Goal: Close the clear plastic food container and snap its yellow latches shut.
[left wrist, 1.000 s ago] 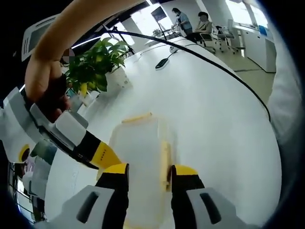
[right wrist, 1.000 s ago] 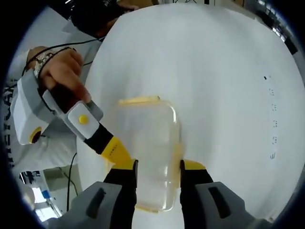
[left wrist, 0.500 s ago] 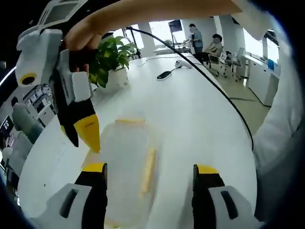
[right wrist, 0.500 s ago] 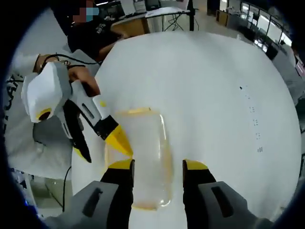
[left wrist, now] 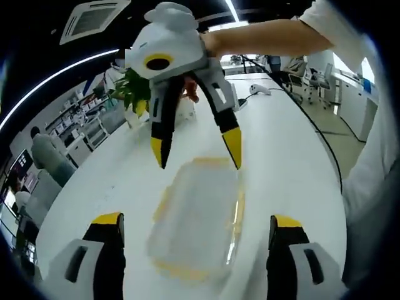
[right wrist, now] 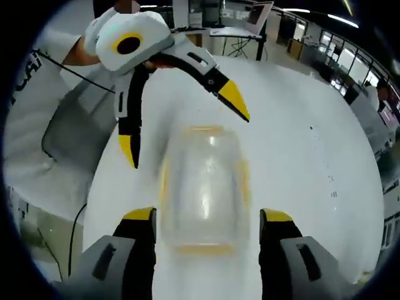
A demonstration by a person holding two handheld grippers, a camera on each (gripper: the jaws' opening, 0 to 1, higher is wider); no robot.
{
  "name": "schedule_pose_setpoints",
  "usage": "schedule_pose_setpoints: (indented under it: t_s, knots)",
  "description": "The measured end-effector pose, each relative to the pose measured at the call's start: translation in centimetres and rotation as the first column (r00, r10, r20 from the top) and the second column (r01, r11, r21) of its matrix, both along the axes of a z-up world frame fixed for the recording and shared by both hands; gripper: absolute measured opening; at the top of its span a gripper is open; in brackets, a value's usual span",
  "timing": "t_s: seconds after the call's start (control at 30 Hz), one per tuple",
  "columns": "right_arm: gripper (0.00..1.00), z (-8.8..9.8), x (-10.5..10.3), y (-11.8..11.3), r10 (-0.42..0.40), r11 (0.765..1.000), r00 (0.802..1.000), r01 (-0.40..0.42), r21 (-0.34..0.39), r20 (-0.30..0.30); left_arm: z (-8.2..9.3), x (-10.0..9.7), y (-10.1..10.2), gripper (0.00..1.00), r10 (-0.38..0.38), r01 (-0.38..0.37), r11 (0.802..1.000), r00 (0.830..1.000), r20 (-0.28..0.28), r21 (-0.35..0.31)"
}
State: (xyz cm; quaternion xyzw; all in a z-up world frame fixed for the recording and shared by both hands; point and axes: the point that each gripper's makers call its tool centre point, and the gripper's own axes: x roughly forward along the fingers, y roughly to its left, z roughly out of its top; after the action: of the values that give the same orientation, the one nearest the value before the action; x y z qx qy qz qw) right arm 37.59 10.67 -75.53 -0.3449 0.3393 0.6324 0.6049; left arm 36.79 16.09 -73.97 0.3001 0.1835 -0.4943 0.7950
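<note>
From the left gripper view, the clear plastic food container (left wrist: 199, 219) lay flat on the white desk (left wrist: 294, 156), its lid on top and yellow latches (left wrist: 238, 209) along its edges. The left hand-held gripper (left wrist: 195, 236) hovered above it, jaws spread wide to either side and gripping nothing. Facing it from the far end, the right hand-held gripper (left wrist: 197, 147) hung over the container's far edge, its yellow-tipped jaws splayed apart and empty, a person's hand (left wrist: 215, 42) behind it. A potted plant (left wrist: 134, 94) stood further back on the desk.

From the right gripper view, the container (right wrist: 203, 190) sat between that gripper's own parted jaws (right wrist: 209, 219), which touched nothing. The left hand-held gripper (right wrist: 181, 125) pointed in from the far side, equally wide open.

I judged the lid to be seated and the latches folded down against the sides, so the closing looked done or nearly done; whether every latch had truly snapped, I could not tell through the blur.

Half a second earlier the jaws stood closer to the container, the right gripper's tip close against its left edge; both grippers had since lifted away and opened wider, and the container lay untouched.
</note>
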Motion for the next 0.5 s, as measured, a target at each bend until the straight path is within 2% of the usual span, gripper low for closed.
schedule_pose_setpoints:
  t_s: [0.23,0.3,0.5]
  knots:
    - [0.74,-0.5,-0.3,-0.3,-0.023,0.999,1.0,0.023,0.023,0.012,-1.6,0.6,1.8,0.93,0.013,-0.01,0.997,0.999,-0.047,0.07]
    - [0.75,-0.8,-0.2,-0.5,-0.031,0.999,0.999,0.031,0.023,0.015,-2.2,0.5,2.1,0.91,0.009,-0.003,0.996,0.997,-0.075,0.088]
    - [0.77,-2.2,-0.7,-1.3,-0.054,0.999,0.999,0.054,0.009,0.002,-2.7,1.1,2.0,0.9,0.013,-0.004,0.995,0.996,-0.09,0.099]
